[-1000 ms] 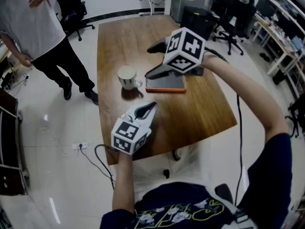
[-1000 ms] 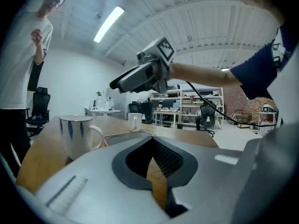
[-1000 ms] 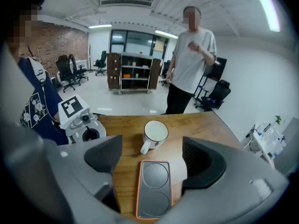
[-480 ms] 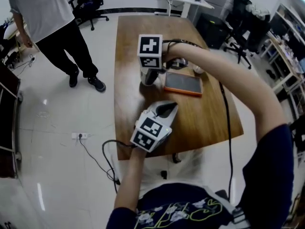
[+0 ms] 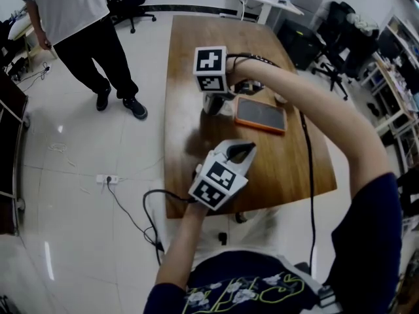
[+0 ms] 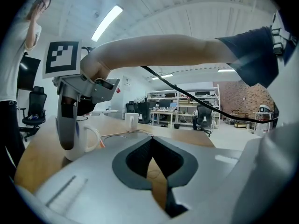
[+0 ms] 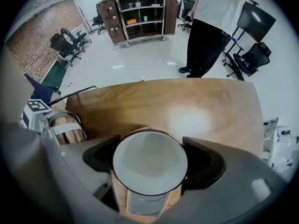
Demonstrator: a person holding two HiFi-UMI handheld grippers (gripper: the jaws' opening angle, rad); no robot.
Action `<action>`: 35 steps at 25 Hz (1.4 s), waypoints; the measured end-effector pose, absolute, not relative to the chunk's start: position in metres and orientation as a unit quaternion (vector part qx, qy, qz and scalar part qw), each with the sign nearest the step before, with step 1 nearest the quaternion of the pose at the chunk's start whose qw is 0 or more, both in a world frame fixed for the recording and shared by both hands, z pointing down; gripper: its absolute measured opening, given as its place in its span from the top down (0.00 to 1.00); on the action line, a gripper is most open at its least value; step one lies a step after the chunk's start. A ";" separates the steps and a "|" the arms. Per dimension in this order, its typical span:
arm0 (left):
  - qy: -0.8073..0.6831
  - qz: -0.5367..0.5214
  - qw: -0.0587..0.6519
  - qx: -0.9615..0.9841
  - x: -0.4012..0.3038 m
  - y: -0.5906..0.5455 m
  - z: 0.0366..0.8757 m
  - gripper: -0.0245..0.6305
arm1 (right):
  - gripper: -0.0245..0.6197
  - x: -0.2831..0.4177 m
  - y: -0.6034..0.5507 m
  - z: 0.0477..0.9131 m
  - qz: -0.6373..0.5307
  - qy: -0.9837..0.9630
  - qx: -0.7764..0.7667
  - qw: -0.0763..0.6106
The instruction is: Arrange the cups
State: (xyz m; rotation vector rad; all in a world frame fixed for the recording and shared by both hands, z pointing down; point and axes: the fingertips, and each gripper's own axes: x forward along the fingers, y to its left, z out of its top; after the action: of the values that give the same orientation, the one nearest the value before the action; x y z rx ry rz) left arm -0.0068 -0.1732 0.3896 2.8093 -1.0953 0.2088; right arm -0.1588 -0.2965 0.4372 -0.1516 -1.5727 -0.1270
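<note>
I read the tabletop as varnished wood, glossy with glare at 1 o'clock of the cup, itself smooth glazed ceramic; the left hand-held gripper looks like matt grey plastic.

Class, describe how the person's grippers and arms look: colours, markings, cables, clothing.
The left gripper and right gripper: light grey shells, dark pads, each with a white cube bearing black square markers. Black cables trail from both. Dark short-sleeved shirt, patterned front.

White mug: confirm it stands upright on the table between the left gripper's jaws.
Wrong gripper. The white mug stands upright on the table between the jaws of the right gripper, which have just been closing onto it; the right gripper view shows this. The left gripper is shut and empty.
</note>
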 end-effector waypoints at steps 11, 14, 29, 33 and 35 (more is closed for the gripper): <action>-0.360 0.073 0.062 0.928 -0.009 -0.171 0.398 0.96 | 0.33 -0.164 -0.297 0.433 0.000 -0.712 -0.034 0.702; -0.363 0.069 0.059 0.928 -0.010 -0.172 0.393 0.96 | 0.33 -0.158 -0.298 0.418 0.010 -0.714 -0.034 0.699; -0.359 0.075 0.058 0.929 -0.013 -0.171 0.400 0.96 | 0.33 -0.021 -0.332 0.387 0.060 -0.699 0.028 0.713; -0.360 0.074 0.059 0.928 -0.013 -0.171 0.400 0.96 | 0.33 0.014 -0.334 0.396 0.077 -0.696 0.037 0.713; -0.360 0.075 0.059 0.928 -0.013 -0.171 0.399 0.96 | 0.33 0.026 -0.335 0.400 0.081 -0.695 0.038 0.714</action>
State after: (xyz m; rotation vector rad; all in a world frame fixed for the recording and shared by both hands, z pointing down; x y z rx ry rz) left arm -0.0133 -0.1705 0.3993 2.8107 -1.0916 0.2268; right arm 0.0264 -0.3345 0.4004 0.0851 -1.5392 0.1793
